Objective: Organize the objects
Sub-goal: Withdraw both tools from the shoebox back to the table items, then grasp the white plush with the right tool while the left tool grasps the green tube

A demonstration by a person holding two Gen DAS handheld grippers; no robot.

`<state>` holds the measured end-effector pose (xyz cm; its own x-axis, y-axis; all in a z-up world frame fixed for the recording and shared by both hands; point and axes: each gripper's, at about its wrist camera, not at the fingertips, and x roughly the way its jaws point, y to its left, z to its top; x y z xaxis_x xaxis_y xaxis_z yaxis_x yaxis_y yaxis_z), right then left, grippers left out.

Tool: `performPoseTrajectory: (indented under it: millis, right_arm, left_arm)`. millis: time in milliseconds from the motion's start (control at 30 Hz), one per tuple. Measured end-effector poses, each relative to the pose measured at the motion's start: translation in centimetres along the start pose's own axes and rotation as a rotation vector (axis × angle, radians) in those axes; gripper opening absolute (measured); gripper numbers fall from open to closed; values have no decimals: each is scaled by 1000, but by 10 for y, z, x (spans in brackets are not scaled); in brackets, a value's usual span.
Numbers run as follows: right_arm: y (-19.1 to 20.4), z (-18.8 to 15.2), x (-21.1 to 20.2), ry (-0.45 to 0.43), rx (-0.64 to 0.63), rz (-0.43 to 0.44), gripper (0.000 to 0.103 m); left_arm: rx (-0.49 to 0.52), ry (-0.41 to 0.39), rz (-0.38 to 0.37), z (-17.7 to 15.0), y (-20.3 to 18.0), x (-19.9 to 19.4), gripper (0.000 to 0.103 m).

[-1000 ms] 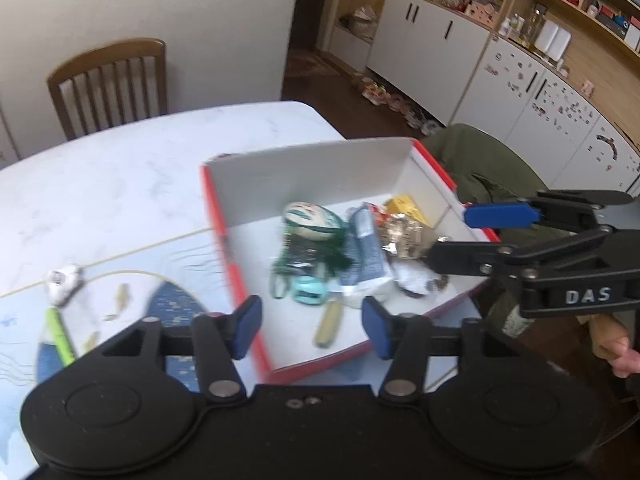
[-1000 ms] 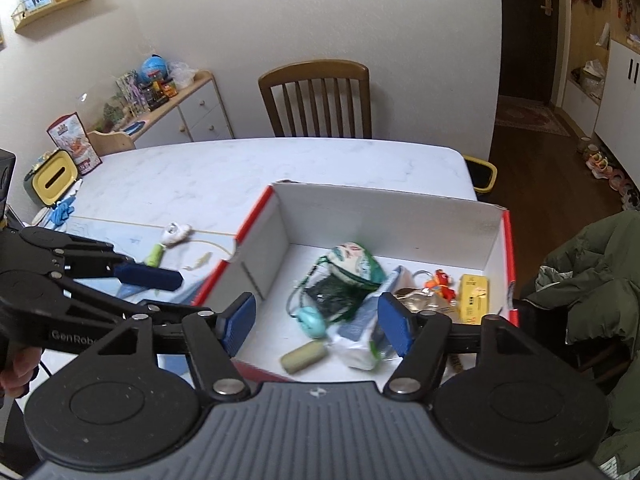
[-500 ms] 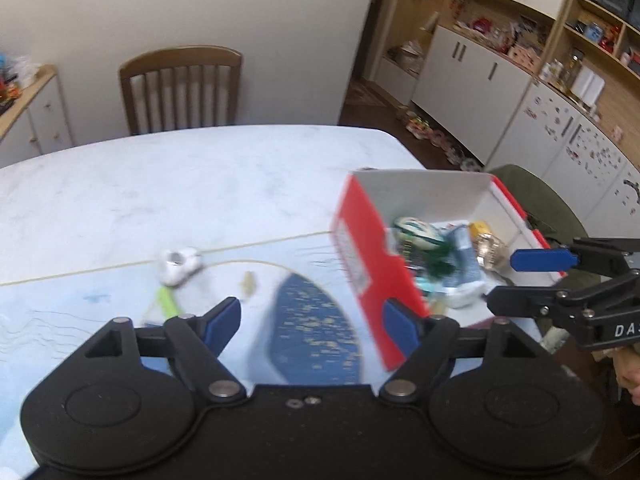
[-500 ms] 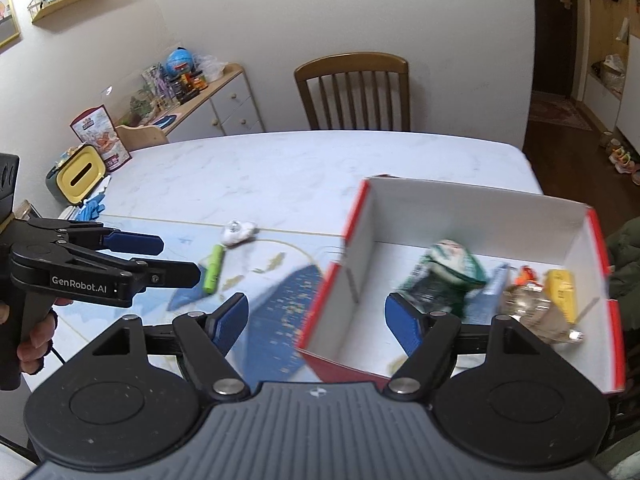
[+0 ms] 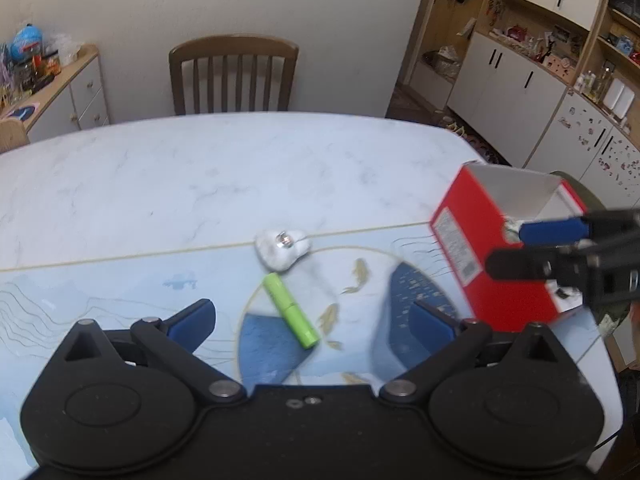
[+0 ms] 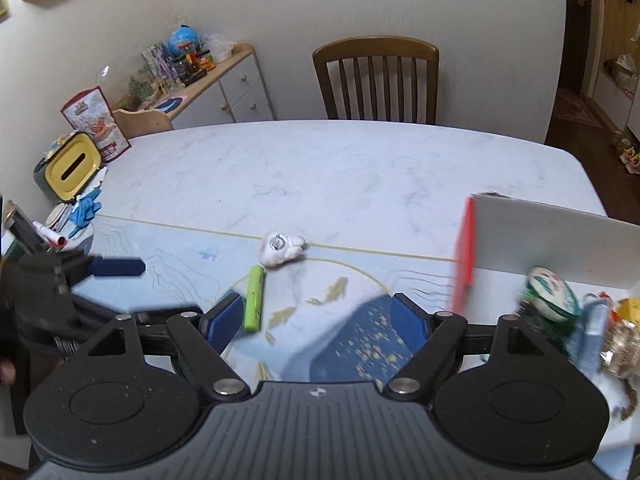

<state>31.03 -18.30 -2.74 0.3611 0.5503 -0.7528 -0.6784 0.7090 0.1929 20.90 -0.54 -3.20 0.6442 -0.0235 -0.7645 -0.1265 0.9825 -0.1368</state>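
Green tube (image 5: 291, 311) lies flat on the blue fish-print mat (image 5: 120, 280), landmark for everything below.

Left wrist view: left tool (image 5: 312, 320) hangs just above the mat, blue pads spread wide, nothing between them; the tube's near end sits in the gap between the pads. White lumpy object (image 5: 282, 249) with a metal ring rests just beyond the tube's far end, on the mat's gold border line. Red box (image 5: 476, 252) stands well to the right of the tube, at the counter (image 5: 240, 168) edge, white inside, open top. Right tool (image 5: 536, 246) shows in front of the box, right of the tube, pads apart, empty. Wooden chair (image 5: 234, 76) stands far behind the tube, past the counter.

Right wrist view: right tool (image 6: 320, 322) has pads spread, nothing held; the tube (image 6: 255, 298) lies just beside its left pad. White object (image 6: 280, 249) sits just beyond the tube. Box (image 6: 560, 236) is well right of the tube, small items piled inside, blurred. Left tool (image 6: 120, 280) is left of the tube, pads apart. Yellow-lidded container (image 6: 70, 166) sits far left of the tube at the counter edge.
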Motion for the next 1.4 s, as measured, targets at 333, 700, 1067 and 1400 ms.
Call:
performPoseTrajectory:
  millis: [333,700,1067,1400]
  right_arm:
    - [22,31,79,77,-5,-26,80]
    - [29,51,146,174,-40,-25,80]
    - [37,58,188,225,-51,2,80]
    - [45,57,208,253,-78,0,80]
  left_arm:
    - [-42,8,35,-15,16,37,102]
    - [-68,15,44,-20,16,69,99]
    - [-59,36,86,-22,11,89,80]
    - [-49,44,89,-27,9,97,60]
